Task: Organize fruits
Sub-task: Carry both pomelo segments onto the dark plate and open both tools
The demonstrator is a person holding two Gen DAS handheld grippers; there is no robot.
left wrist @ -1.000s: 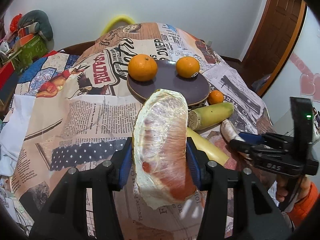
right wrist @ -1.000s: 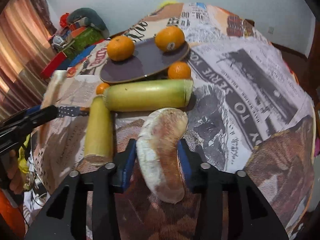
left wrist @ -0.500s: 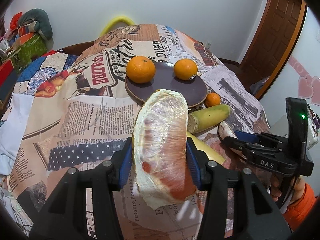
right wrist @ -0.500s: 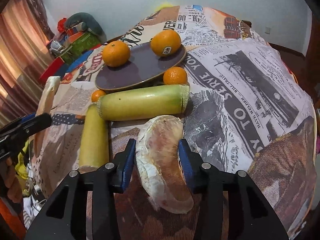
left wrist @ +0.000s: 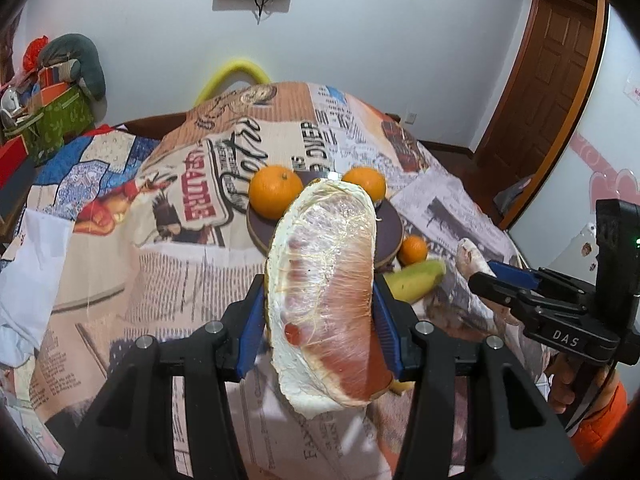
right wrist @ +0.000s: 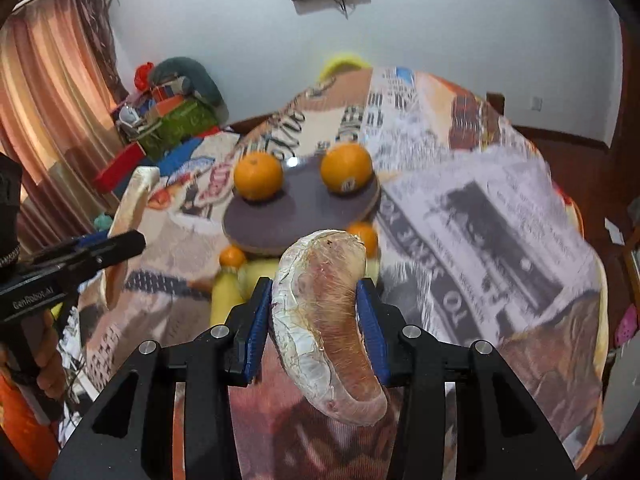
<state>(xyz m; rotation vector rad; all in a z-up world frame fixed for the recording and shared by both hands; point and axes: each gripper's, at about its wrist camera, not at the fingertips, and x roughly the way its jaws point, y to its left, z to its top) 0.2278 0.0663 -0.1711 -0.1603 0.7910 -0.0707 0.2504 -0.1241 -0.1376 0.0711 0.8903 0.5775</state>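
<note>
Clamping one pomelo segment apiece, the left gripper (left wrist: 320, 312) held the larger pomelo segment (left wrist: 326, 292) and the right gripper (right wrist: 316, 316) the smaller pomelo segment (right wrist: 326, 320), both carried clear above the tablecloth (right wrist: 500, 220). The transport step was judged in hand. A lowering onto the bare middle of the dark plate (right wrist: 296, 216) (two oranges sat at its rim) was judged next, each grip being released only once its segment rested.
</note>
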